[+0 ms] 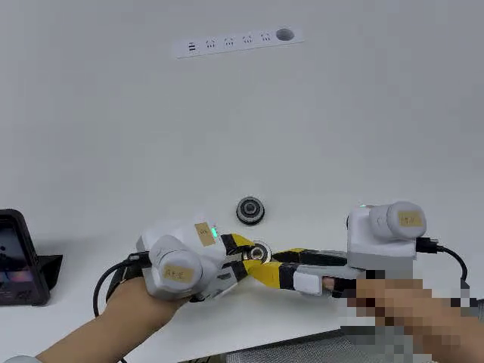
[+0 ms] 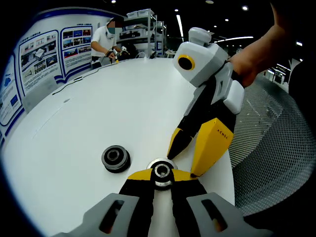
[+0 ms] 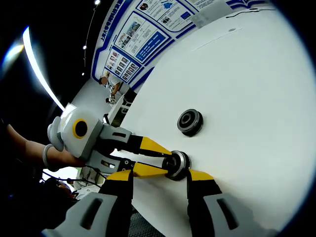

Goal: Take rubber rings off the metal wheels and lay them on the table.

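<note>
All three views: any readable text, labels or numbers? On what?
No text reads for sure.
Tan stickers on both hand-held grippers: handwriting, too small.
Right hand-held gripper: black print on yellow jaw, blurred.
Wall posters: too small.
Power strip: markings too small.

Left gripper (image 2: 162, 174) and right gripper (image 3: 163, 175) crowd the near wheel (image 1: 259, 252) at the table (image 1: 340, 113) edge; spare wheel (image 1: 249, 210) just behind. Beyond, open top up to the power strip (image 1: 238, 41); propped screen (image 1: 17, 257) far left.
</note>
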A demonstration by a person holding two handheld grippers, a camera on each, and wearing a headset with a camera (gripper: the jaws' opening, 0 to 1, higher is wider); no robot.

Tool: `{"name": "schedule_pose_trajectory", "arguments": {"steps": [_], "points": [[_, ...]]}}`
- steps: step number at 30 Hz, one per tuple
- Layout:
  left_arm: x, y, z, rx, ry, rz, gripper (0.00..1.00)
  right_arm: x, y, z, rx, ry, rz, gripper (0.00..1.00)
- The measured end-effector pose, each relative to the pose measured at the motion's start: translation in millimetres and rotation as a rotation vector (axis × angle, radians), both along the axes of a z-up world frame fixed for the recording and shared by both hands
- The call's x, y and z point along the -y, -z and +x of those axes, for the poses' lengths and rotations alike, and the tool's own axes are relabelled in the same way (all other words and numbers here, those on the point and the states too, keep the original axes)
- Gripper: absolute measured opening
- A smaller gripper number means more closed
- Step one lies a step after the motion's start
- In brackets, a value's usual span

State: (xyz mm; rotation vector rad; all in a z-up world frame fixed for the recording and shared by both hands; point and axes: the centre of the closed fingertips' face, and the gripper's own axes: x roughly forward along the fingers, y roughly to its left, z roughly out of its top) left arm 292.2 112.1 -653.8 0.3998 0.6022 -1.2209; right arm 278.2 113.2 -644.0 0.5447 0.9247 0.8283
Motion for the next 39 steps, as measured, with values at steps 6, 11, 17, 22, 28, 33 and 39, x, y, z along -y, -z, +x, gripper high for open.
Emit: {"name": "schedule_pose_trajectory", "arguments": {"steps": [6, 11, 17, 22, 28, 33, 39], "points": [[0.2, -0.3, 0.0, 0.000, 0.000, 0.000, 0.12, -1.8, 0.8, 1.9, -0.010, 0.008, 0.009, 0.45], [0.1, 0.1, 0.2, 0.000, -0.001, -0.001, 0.12, -3.5, -2.1, 0.7, -0.015, 0.006, 0.024, 0.47], [-0.1, 0.5, 0.2, -0.001, -0.001, -0.002, 0.12, -2.6, 0.2, 1.0, -0.024, 0.016, 0.029, 0.46], [0.0, 0.0, 0.1, -0.001, -0.002, -0.004, 0.12, -2.0, 0.6, 1.1, -0.023, 0.018, 0.029, 0.46], [0.0, -0.1, 0.1, -0.003, -0.006, -0.005, 0.12, -3.4, -1.0, 1.0, -0.023, 0.013, 0.036, 0.48], [0.0, -0.2, 0.2, -0.003, -0.006, -0.005, 0.12, -3.4, -3.1, 2.4, -0.016, 0.016, 0.040, 0.48], [0.1, 0.1, 0.2, -0.002, -0.008, -0.005, 0.12, -2.5, 0.3, 3.3, -0.023, 0.021, 0.036, 0.47]]}}
